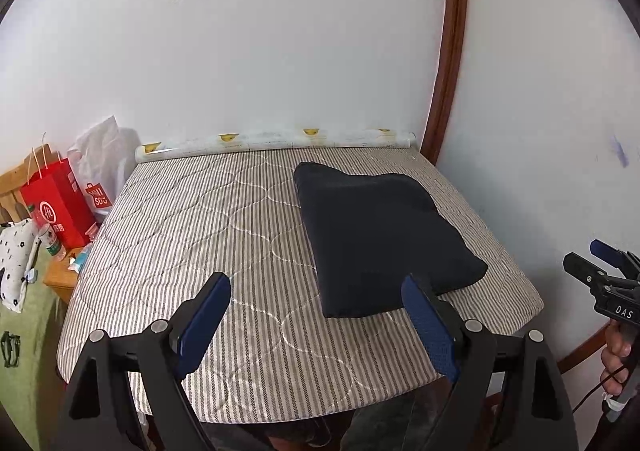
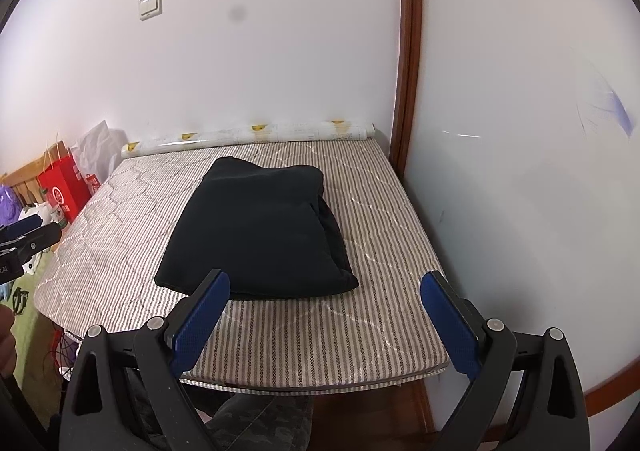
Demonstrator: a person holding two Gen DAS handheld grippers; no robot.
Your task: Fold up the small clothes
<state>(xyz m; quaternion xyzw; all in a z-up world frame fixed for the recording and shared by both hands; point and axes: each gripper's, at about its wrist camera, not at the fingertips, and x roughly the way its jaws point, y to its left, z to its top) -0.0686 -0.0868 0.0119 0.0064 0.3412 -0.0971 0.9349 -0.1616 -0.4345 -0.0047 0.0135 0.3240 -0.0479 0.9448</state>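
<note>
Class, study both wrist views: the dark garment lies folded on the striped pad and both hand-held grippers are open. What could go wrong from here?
1. The dark garment is bulky; its layers gape on the right side, so the fold might spring open.
2. It lies close to the near edge of the striped pad; a nudge from the left hand-held gripper or right hand-held gripper could perhaps drag it off.

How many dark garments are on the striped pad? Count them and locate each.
1. A single folded dark garment lies on the striped pad, toward its right side near the wall. Layers folded inside it cannot be ruled out.
</note>
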